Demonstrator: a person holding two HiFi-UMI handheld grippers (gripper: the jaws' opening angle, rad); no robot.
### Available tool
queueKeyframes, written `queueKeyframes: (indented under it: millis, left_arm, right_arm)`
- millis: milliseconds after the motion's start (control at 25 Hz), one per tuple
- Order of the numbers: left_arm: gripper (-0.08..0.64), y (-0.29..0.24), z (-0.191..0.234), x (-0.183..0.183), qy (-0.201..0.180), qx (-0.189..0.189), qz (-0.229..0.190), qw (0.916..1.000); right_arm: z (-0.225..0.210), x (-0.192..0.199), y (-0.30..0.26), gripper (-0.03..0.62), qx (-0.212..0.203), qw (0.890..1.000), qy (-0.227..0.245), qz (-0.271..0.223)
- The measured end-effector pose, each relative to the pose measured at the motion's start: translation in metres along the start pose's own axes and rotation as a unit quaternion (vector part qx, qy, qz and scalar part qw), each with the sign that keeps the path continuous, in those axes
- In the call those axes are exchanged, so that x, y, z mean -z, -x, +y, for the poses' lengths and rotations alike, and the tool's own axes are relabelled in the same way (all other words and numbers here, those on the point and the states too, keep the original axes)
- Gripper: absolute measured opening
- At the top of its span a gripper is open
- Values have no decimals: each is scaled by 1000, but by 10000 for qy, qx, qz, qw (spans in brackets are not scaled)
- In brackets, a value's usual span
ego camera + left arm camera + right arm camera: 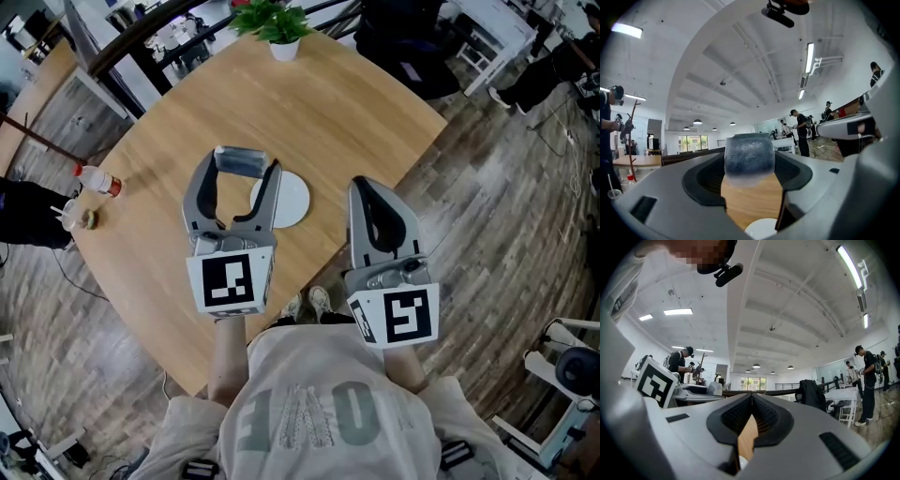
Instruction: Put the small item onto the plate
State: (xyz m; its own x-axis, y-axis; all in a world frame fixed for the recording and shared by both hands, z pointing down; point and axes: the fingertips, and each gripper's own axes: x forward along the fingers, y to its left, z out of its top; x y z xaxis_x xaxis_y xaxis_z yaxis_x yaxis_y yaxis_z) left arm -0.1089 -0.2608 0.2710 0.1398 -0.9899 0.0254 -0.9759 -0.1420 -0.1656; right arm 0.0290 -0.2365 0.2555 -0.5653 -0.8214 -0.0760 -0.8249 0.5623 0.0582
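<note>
Fingers of the left gripper (246,165) grasp the small grey item (241,159) near the far-left rim of the white plate (291,200) on the worktop (319,103), while the right gripper (362,186) has its fingers clenched together.

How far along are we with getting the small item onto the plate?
Done: the small item is gripped between the jaws of the left gripper. In hand: it is held beside the white plate, not on it. Left: move over the plate, set it down, release. The right gripper is shut and empty.

Small grey-blue block (749,157) between left hand-held gripper (246,161) jaw tips, white round plate (292,199) just beside
</note>
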Motion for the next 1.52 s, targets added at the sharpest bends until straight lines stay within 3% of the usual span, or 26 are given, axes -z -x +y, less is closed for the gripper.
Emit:
queueKeyframes:
  millis: [200,440,800,1080,1520]
  left_arm:
    - [314,-32,-11,50,97,277,656,9974]
    - [314,-51,-26,130,195,534,1604,9854]
    - [314,-64,-45,220,354,862,2676,9590]
    - [314,-68,-56,277,491,1123,3561,9264]
    - [314,-66,-65,313,498,1180,4170,8998]
  right_arm:
    - [-11,8,8,18,195,9997,26,155]
    - [-25,21,23,18,526,9980,44,358]
    - [-32,37,43,18,801,9941,120,720]
    - [-30,57,52,18,770,9911,160,1078]
    - [-27,73,56,18,606,9881,85,1411]
